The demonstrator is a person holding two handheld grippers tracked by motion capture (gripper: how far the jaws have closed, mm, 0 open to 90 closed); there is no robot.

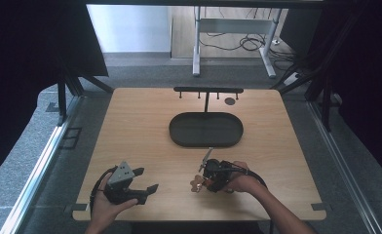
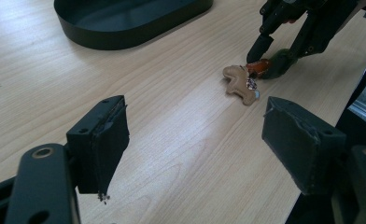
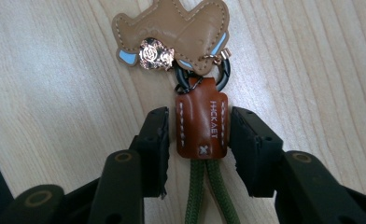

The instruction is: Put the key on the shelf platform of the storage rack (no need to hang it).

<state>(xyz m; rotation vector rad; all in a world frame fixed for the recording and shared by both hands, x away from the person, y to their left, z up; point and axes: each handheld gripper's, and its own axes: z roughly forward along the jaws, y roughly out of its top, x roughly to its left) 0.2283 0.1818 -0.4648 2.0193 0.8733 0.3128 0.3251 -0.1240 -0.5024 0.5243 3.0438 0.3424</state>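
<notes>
Two black jaws of the right hand-held gripper (image 3: pixel 202 140) flank the keychain's brown leather tab (image 3: pixel 201 123), nearly touching, on the desk (image 1: pixel 145 131). Left hand-held gripper (image 2: pixel 195 140) waits wide open, empty. Grasping seems underway; next likely lifting toward the hook rack (image 1: pixel 208 90) behind the oval tray (image 1: pixel 206 142).

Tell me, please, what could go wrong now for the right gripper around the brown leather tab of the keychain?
1. The right gripper brackets the narrow leather tab; small gaps show at both pads, so it might slip when lifted.
2. The tan charm hangs from a small ring and may swing.
3. The green cord runs between the jaws and could snag.
</notes>
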